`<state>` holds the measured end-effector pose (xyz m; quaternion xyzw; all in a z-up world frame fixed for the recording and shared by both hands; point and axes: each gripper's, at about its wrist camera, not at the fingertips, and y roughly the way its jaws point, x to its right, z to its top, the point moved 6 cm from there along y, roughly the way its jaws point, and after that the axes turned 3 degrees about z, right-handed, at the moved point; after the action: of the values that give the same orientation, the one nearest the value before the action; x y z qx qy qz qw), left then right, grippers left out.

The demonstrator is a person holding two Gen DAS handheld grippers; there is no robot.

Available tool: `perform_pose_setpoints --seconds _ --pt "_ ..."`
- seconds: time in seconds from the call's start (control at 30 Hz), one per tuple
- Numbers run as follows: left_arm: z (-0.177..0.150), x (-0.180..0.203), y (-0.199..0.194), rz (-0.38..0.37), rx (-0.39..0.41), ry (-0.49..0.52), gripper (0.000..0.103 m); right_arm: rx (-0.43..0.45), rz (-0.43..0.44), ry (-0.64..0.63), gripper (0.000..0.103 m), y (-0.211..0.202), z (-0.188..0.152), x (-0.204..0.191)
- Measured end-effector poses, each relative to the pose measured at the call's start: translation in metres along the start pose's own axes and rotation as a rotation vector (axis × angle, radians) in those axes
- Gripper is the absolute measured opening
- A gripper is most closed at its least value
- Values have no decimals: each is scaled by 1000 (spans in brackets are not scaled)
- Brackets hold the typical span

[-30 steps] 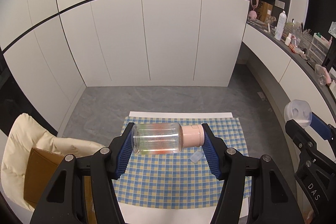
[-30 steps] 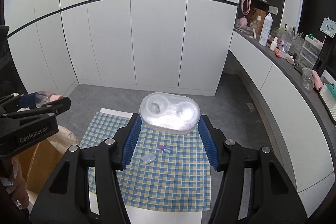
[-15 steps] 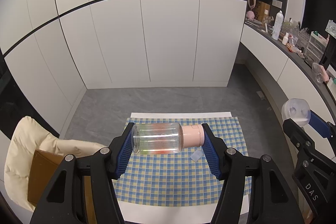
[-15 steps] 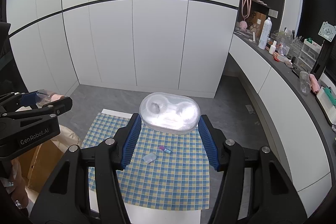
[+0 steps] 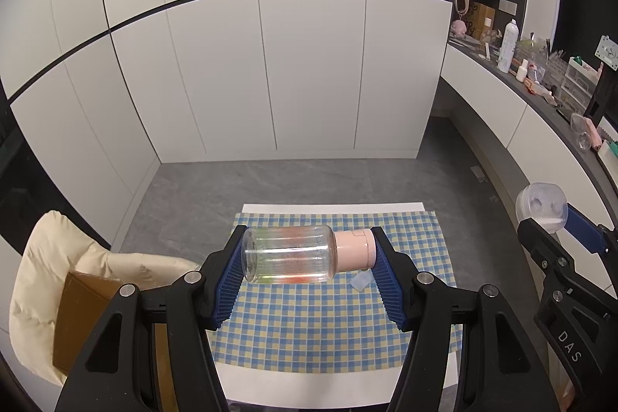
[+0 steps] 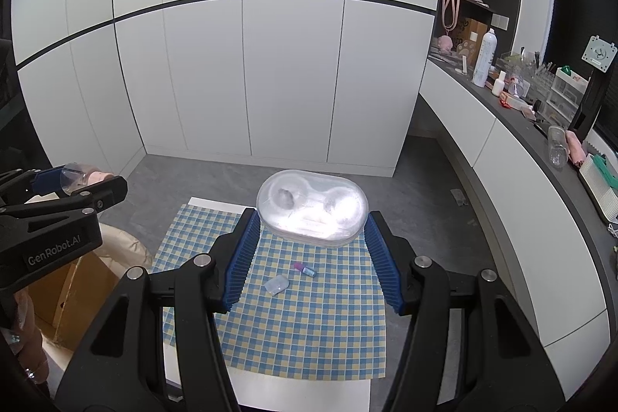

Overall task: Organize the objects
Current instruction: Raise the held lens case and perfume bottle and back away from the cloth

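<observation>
one clear bottle [image 5: 289, 255] with a pink cap lies sideways, clamped in the left gripper [image 5: 307, 277]; one frosted oval case [image 6: 312, 208] is gripped by the right gripper [image 6: 309, 257] (marked "das"). both are above the checked cloth [image 6: 309, 315], where two small items lie: a clear cap [image 6: 276, 285] and a tiny vial [image 6: 305, 270].

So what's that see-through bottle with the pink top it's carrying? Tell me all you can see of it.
The bottle is a small clear jar, plastic or glass by its look, with a pale pink cap pointing right. It lies sideways, held in the air above the checked cloth, gripped end to end by the left gripper: one blue ribbed finger presses its base, the other its cap. Something orange and green shows blurrily through it. Nothing else touches it.
</observation>
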<state>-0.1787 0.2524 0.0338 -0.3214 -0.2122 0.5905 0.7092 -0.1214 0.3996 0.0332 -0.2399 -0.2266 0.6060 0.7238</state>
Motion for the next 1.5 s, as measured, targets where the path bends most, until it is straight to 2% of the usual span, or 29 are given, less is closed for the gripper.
perform_pose_setpoints --seconds 0.17,0.43,0.53,0.97,1.23,1.5 --pt "-15 -3 -9 1 0 1 62 -7 8 5 59 -4 -7 1" --pt "-46 -8 -27 46 25 22 62 -23 41 27 59 -18 -42 -1" --pt "-57 -12 -33 64 32 20 62 -26 27 15 59 -24 -53 -4" --pt "-118 -37 -51 19 -17 -4 62 -64 82 74 59 -53 -121 -10" --pt "-150 -43 -56 9 -17 14 62 -78 28 72 59 -66 -157 -8" --pt "-184 -49 -54 -9 -53 21 62 -111 43 78 59 -72 -188 -12"
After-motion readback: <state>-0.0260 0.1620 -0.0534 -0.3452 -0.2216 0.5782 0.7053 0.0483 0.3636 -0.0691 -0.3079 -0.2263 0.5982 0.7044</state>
